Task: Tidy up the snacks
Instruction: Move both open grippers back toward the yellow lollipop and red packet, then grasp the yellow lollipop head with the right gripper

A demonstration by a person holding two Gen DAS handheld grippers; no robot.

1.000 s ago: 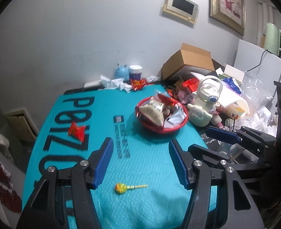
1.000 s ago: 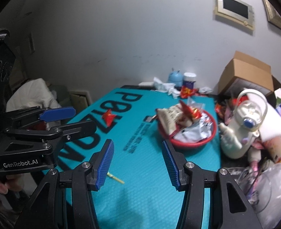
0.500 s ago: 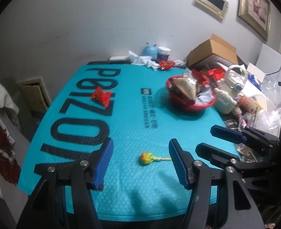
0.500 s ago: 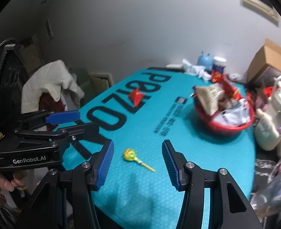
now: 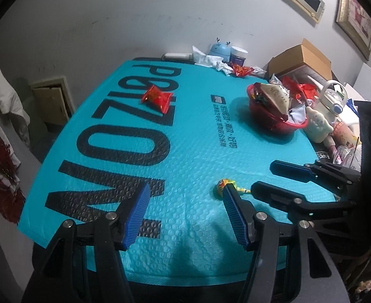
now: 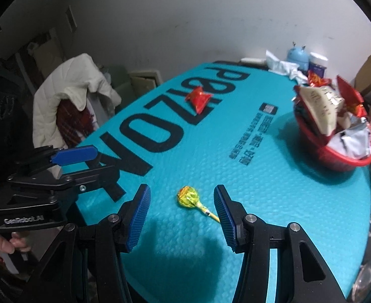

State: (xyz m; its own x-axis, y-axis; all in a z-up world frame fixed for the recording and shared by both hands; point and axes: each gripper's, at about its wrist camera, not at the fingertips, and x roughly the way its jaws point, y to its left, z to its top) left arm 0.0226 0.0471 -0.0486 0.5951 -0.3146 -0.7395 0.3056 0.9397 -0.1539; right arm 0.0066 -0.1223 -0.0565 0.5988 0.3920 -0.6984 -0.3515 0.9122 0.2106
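A yellow-wrapped lollipop (image 6: 188,197) lies on the teal mat (image 6: 273,189), framed between the blue fingers of my right gripper (image 6: 182,197), which is open and above it. In the left wrist view the lollipop (image 5: 222,187) peeks out by the right finger of my open left gripper (image 5: 185,194), which holds nothing. A red snack packet (image 5: 157,98) lies further back on the mat's black lettering, also seen as the red packet (image 6: 198,98). A red basket (image 5: 273,123) full of snack bags stands at the right, as the red basket (image 6: 344,159) in the right wrist view.
A cream figurine bottle (image 5: 321,123), cardboard box (image 5: 301,60) and clutter crowd the mat's right side. A blue toy (image 5: 219,49), a jar (image 5: 238,55) and tissues sit at the far edge. A chair with a white jacket (image 6: 67,101) stands left of the table.
Both grippers have come down and closer to the mat. The lollipop now sits between the right gripper's fingers, and has shifted behind the left gripper's right finger.
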